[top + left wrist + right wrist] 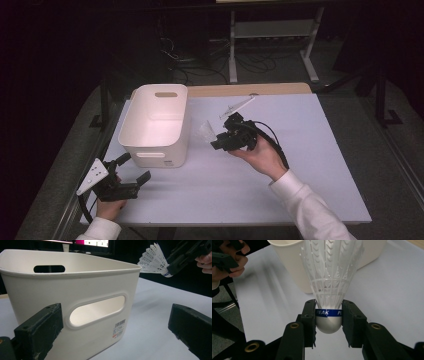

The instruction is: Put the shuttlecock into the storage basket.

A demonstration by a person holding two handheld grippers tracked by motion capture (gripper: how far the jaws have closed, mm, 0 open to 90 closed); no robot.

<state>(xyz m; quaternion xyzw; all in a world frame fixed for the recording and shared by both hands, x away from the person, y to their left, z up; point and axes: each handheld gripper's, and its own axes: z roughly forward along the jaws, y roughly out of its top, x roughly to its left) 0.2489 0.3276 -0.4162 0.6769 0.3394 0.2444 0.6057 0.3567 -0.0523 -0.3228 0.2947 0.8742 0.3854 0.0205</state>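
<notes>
A white shuttlecock [329,290] with a blue band is clamped at its cork base between the jaws of my right gripper [329,320], feathers pointing away from the camera. In the high view the right gripper [216,142] hovers above the table just right of the white bin [156,125], with the shuttlecock [206,131] sticking out toward the bin. The left gripper view catches the shuttlecock [155,261] up to the right of the bin [75,297]. My left gripper [134,172] stands open at the bin's near side, jaws wide apart facing its handle slot, nothing between them.
A white plastic piece [239,106] lies on the table behind the right gripper. The pale table surface [300,170] spreads wide to the right and front. A wooden strip [250,90] runs along the far edge. A metal frame [272,35] and cables stand beyond.
</notes>
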